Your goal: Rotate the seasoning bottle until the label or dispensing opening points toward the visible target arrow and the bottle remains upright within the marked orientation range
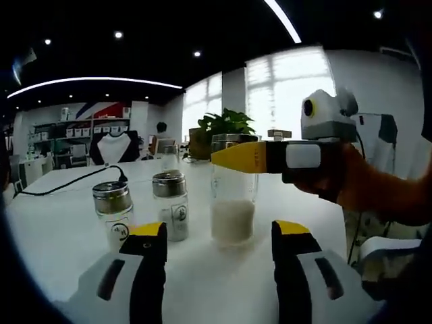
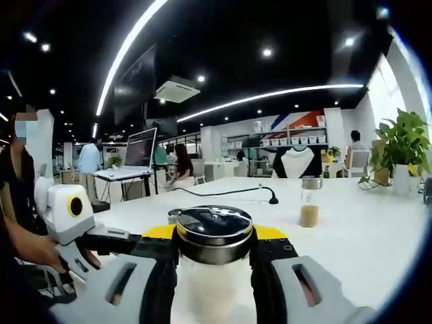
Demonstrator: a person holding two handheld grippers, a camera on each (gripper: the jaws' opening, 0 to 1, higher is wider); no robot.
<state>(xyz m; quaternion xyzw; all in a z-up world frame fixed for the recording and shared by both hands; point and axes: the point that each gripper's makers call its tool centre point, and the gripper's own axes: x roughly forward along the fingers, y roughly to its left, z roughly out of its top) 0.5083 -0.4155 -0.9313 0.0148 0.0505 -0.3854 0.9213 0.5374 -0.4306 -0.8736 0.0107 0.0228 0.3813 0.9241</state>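
Note:
A tall clear seasoning bottle (image 1: pixel 233 199) with a metal lid stands upright on the white table (image 1: pixel 61 236), white grains filling its lower part. My right gripper (image 1: pixel 234 156) comes in from the right and is shut on it just under the lid. In the right gripper view the lid (image 2: pixel 213 226) sits between the yellow-tipped jaws of the right gripper (image 2: pixel 214 237), which press on both sides. My left gripper (image 1: pixel 219 237) is open, a short way in front of the bottle and not touching it. The left gripper (image 2: pixel 74 233) also appears at the left, held by a hand.
Two small metal-capped shakers (image 1: pixel 113 210) (image 1: pixel 170 202) stand left of the bottle. A bottle of brown seasoning (image 2: pixel 310 204) stands farther back. A black cable (image 2: pixel 229 192) crosses the table. A potted plant (image 2: pixel 403 150) sits at the far edge. People sit at desks behind.

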